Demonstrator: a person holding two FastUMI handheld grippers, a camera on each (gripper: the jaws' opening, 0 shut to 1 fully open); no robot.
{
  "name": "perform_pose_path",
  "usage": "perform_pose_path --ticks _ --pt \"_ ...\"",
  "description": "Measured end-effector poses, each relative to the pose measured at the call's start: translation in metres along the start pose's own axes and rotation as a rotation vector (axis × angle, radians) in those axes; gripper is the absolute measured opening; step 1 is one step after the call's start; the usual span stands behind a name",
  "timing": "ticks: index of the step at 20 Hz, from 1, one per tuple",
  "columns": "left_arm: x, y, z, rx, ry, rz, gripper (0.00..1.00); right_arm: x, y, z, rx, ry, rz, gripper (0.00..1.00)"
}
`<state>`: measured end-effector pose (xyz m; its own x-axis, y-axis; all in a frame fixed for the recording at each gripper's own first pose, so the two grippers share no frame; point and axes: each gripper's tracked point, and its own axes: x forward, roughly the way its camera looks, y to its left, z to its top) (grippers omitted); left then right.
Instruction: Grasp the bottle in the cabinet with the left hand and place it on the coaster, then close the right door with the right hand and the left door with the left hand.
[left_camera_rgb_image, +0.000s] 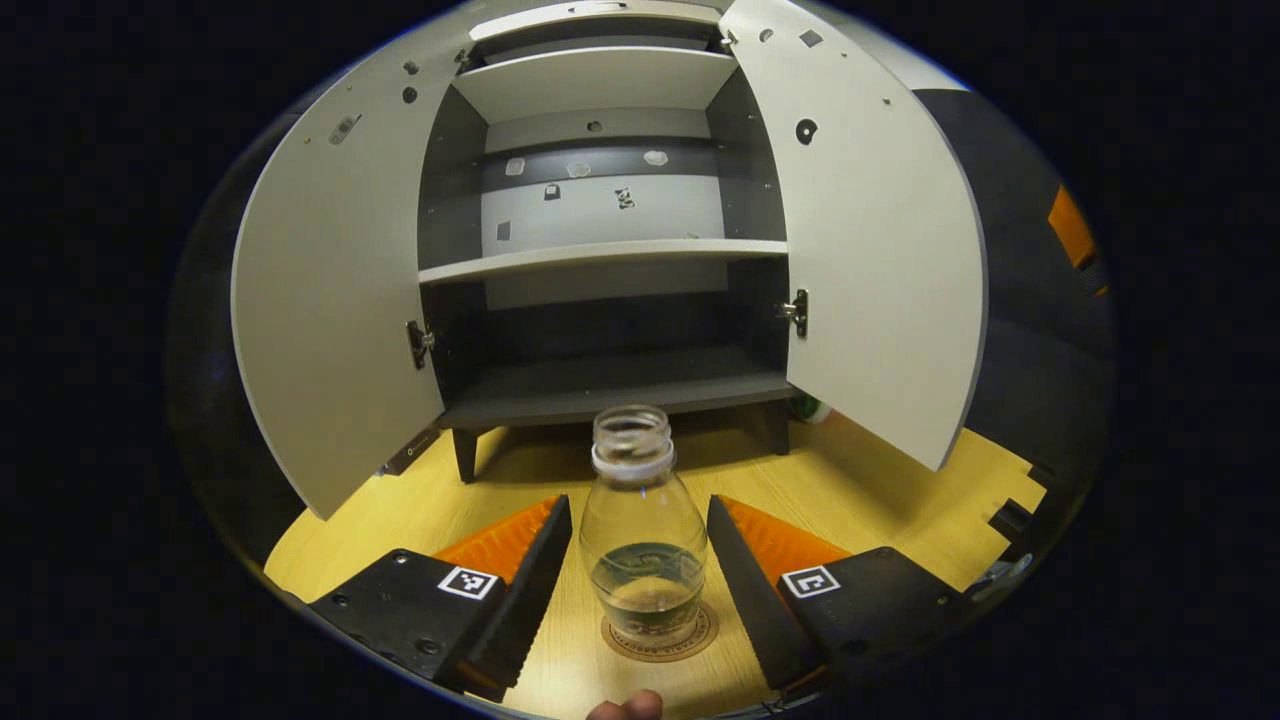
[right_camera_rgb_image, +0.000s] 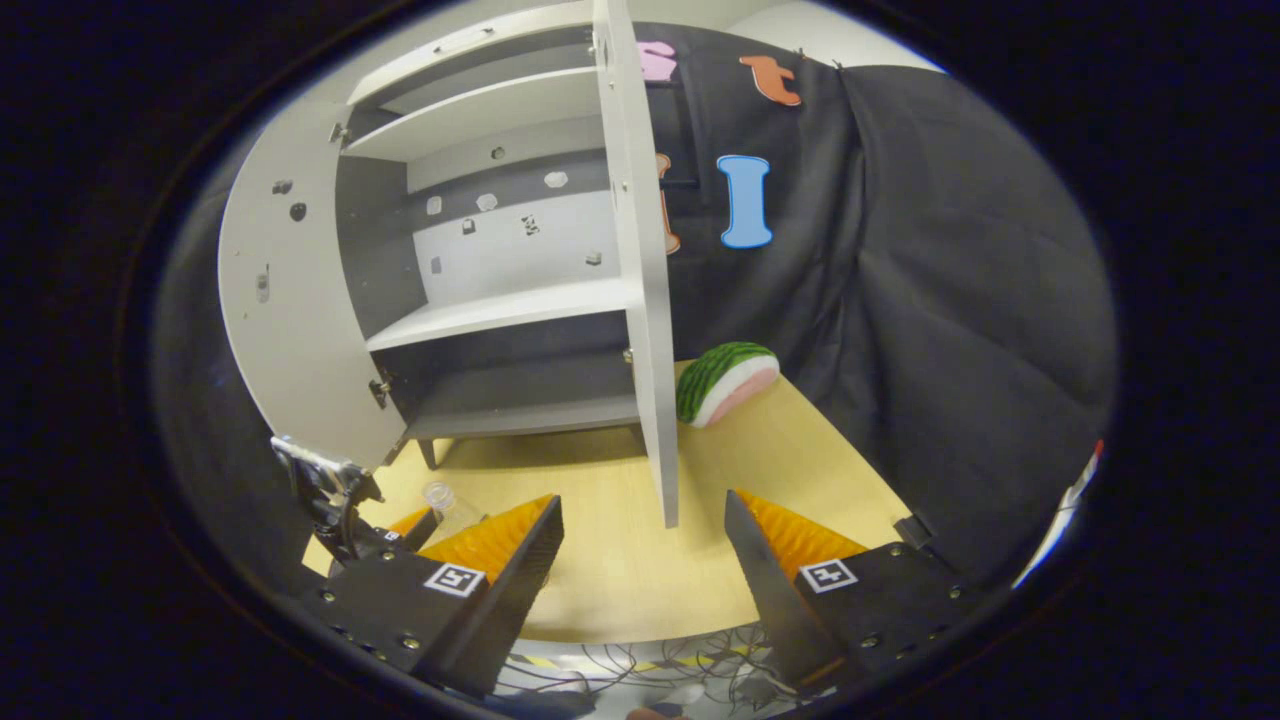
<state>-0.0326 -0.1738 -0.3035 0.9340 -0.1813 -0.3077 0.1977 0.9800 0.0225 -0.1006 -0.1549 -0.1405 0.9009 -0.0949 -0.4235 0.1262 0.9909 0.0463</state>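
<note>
Already set upright on coaster (left_camera_rgb_image: 660, 632) on table (left_camera_rgb_image: 880, 470): bottle (left_camera_rgb_image: 645, 530), flanked untouched by left gripper (left_camera_rgb_image: 640, 560) fingers spread wide; right gripper (right_camera_rgb_image: 640, 560) likewise agape, empty; right door (right_camera_rgb_image: 640, 300), left door (left_camera_rgb_image: 330, 330) not yet closed.

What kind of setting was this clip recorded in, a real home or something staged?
Probably a staged recording booth, not a home: a black cloth wall hangs behind a wooden table, a small, bare-shelved cabinet stands on that table with both doors open, and loose cables lie at the table's near edge.
</note>
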Motion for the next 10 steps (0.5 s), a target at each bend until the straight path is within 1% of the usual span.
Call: perform_pose_path --ticks 4,10 --pt "-0.01 0.002 0.03 0.006 -0.036 -0.002 0.88 -0.006 0.0 0.023 0.006 -0.049 0.016 0.99" --pt "-0.036 -0.007 0.1 -0.015 -0.12 -0.026 0.88 -0.016 -0.017 0.084 0.025 -0.176 0.035 0.98"
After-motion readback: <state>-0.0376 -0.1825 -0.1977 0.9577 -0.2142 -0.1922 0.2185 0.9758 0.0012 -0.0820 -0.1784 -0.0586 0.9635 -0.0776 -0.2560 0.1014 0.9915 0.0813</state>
